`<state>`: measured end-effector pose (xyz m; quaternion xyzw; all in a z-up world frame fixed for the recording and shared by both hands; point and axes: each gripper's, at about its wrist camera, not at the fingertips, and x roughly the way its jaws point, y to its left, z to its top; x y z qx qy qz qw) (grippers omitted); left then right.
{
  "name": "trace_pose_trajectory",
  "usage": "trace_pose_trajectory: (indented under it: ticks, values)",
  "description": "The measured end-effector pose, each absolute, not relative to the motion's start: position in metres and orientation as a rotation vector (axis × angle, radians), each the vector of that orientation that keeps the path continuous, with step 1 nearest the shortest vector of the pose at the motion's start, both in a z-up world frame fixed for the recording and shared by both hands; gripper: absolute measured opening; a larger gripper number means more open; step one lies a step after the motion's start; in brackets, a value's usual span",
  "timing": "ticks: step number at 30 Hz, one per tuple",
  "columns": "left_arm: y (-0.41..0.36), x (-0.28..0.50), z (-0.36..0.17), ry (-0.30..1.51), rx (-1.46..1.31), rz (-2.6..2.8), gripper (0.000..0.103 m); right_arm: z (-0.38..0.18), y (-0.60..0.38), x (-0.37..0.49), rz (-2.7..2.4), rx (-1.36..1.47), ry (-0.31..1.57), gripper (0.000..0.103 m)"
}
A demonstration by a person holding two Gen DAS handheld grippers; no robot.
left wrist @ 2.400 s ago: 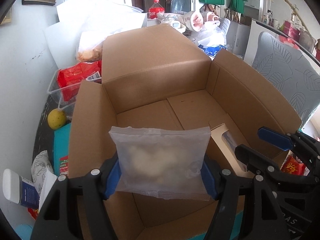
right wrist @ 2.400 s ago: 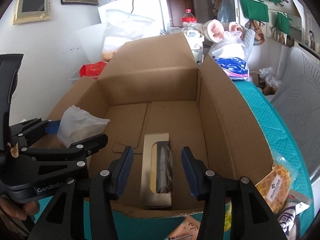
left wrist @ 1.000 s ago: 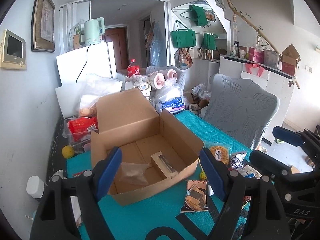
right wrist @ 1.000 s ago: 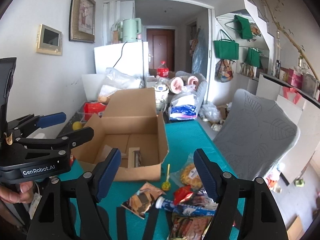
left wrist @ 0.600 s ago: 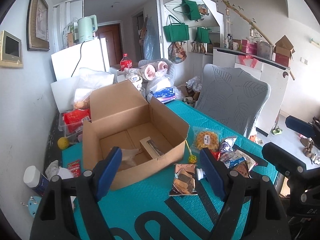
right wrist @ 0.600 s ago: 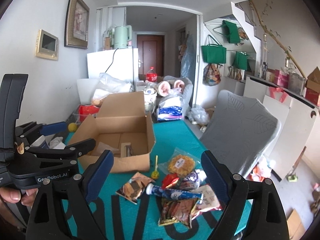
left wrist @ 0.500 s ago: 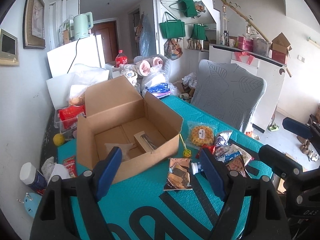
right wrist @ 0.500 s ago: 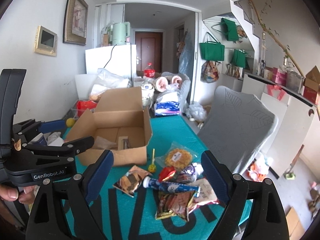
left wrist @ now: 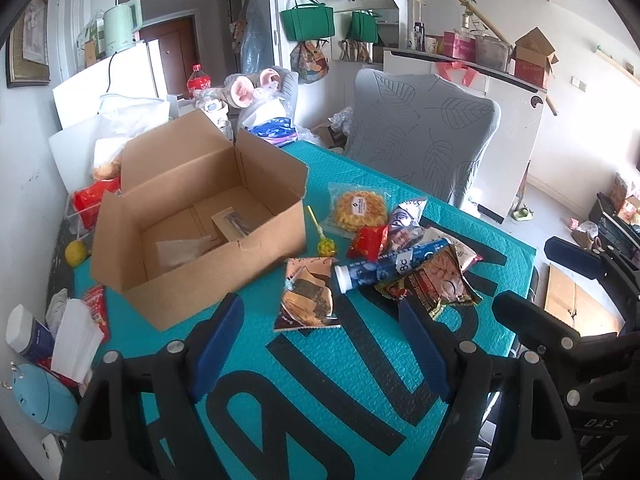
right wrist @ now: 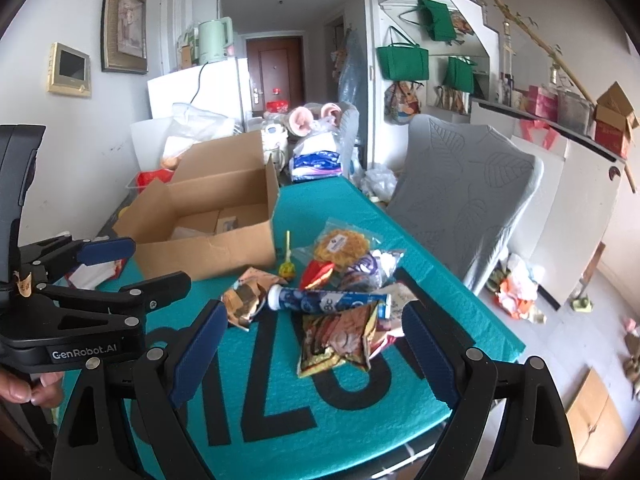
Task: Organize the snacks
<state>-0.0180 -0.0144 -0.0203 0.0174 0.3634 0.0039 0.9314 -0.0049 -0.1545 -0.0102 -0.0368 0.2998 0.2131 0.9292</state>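
Observation:
An open cardboard box [left wrist: 208, 276] stands at the left of the teal table [left wrist: 280, 392]. Inside it lie a clear packet [left wrist: 180, 250] and a small window carton [left wrist: 234, 222]. To the box's right lies a snack pile: a brown packet [left wrist: 308, 300], a blue tube [left wrist: 392, 264], a nut packet [left wrist: 436, 284], a yellow cracker bag [left wrist: 358, 208] and a lollipop [left wrist: 325, 246]. My left gripper [left wrist: 316, 320] hangs open and empty above the brown packet. My right gripper [right wrist: 314, 316] is open and empty over the tube [right wrist: 332, 300] and nut packet [right wrist: 336, 336].
A grey leaf-pattern chair [left wrist: 420, 144] stands behind the table's far edge. Left of the box lie a lemon [left wrist: 76, 252], tissues [left wrist: 76, 340] and a white bottle [left wrist: 24, 332]. The table's right edge [right wrist: 492, 320] drops to the floor.
The left gripper let go of the clear packet in the box. Both grippers pulled back, then sank and tilted down towards the snack pile. The right jaws widened.

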Motion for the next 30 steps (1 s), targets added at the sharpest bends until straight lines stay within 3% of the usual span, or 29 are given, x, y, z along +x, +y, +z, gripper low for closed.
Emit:
trace_pose_trajectory:
  ticks: [30]
  values:
    - [-0.112,0.067,-0.078,0.905,-0.036,-0.118,0.080,-0.081,-0.270,0.033,0.292,0.013,0.802,0.090]
